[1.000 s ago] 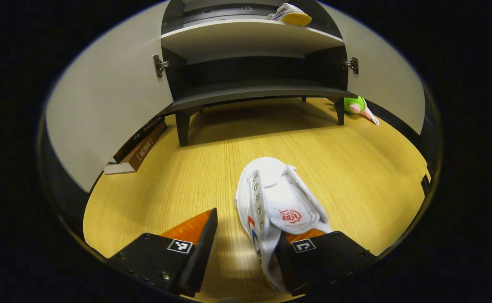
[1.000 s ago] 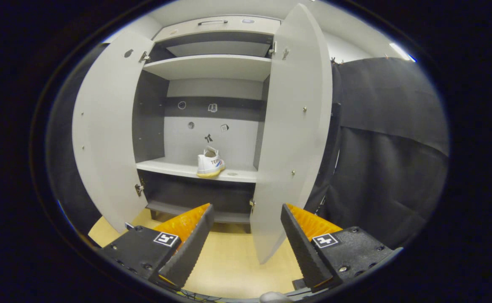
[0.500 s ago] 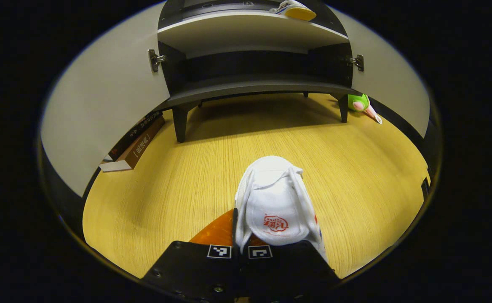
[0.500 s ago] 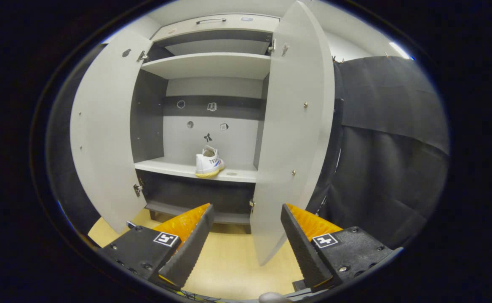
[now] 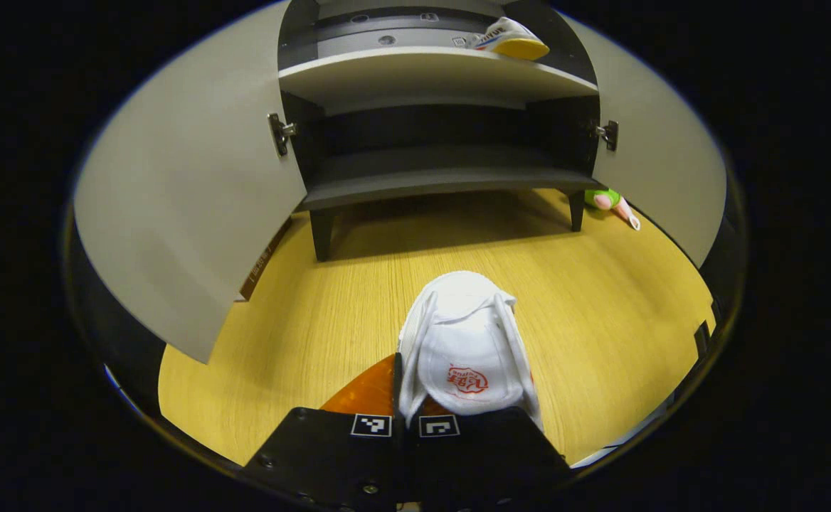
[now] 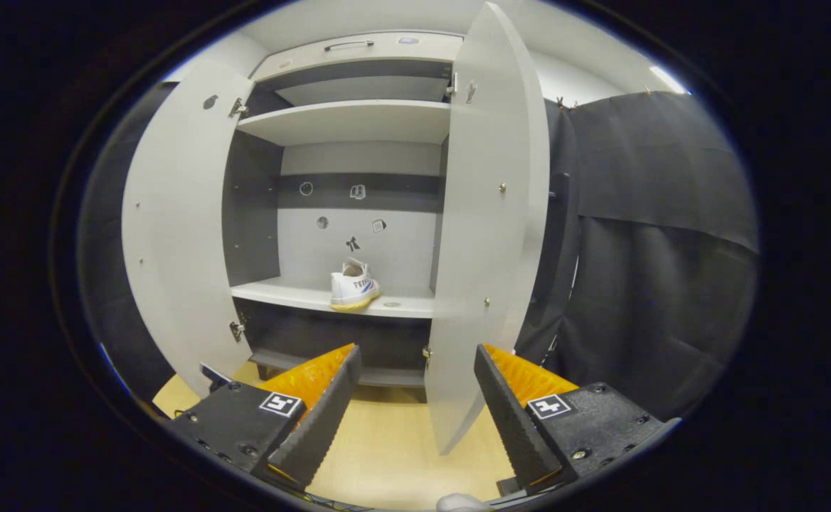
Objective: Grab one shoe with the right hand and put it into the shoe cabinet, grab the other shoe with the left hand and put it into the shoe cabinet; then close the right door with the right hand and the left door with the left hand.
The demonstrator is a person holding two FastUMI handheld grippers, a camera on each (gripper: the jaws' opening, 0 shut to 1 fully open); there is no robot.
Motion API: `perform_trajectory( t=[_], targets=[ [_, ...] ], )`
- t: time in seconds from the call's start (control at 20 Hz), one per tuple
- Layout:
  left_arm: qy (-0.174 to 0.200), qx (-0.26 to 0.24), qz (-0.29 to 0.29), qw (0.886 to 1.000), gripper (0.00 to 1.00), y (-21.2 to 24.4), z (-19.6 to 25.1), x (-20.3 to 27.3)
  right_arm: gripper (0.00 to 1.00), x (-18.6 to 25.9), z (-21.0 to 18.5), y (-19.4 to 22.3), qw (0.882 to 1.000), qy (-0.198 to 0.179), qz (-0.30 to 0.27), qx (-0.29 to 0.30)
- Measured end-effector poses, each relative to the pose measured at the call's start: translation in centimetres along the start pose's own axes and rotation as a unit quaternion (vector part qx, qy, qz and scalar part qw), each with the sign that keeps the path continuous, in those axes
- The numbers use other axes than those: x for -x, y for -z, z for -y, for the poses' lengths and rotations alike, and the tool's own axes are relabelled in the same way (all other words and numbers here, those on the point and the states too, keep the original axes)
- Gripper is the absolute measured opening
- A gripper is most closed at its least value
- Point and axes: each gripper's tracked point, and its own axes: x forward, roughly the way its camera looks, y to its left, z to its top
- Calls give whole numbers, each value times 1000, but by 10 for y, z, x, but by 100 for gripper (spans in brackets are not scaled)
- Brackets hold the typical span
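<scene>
My left gripper (image 5: 407,398) is shut on the heel end of a white canvas shoe (image 5: 464,341), toe pointing away, held over the wooden floor (image 5: 600,284). The grey shoe cabinet (image 5: 430,67) stands ahead with both doors open: left door (image 5: 188,206), right door (image 5: 661,167). The other white shoe (image 5: 509,39) rests on the middle shelf at its right. In the right gripper view my right gripper (image 6: 417,409) stands open with nothing between its fingers, facing the cabinet (image 6: 351,121), with that shoe (image 6: 353,286) on the shelf and the right door (image 6: 487,235) edge-on just ahead.
A green and pink toy (image 5: 609,201) lies on the floor by the cabinet's right leg. The edge of a brown book (image 5: 262,259) shows under the left door. Black cloth (image 6: 650,249) hangs to the right of the cabinet.
My left gripper closed on the shoe's heel, then lifted it and moved slightly toward the cabinet. The right gripper barely shifted and stayed open.
</scene>
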Motion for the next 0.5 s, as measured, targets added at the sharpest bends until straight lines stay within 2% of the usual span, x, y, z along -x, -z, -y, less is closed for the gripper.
perform_trajectory(
  t=[0.25,0.35,0.5],
  targets=[
    [-9,6,35,999,0,-85,-13,39,100,-1,-5,-6,999,-23,19,-19],
    [-12,18,50,999,0,-118,-20,47,100,-3,-6,-9,999,-32,25,-27],
    [-16,10,84,996,0,-171,-24,56,100,-8,-3,-12,998,-40,32,-35]
  ],
)
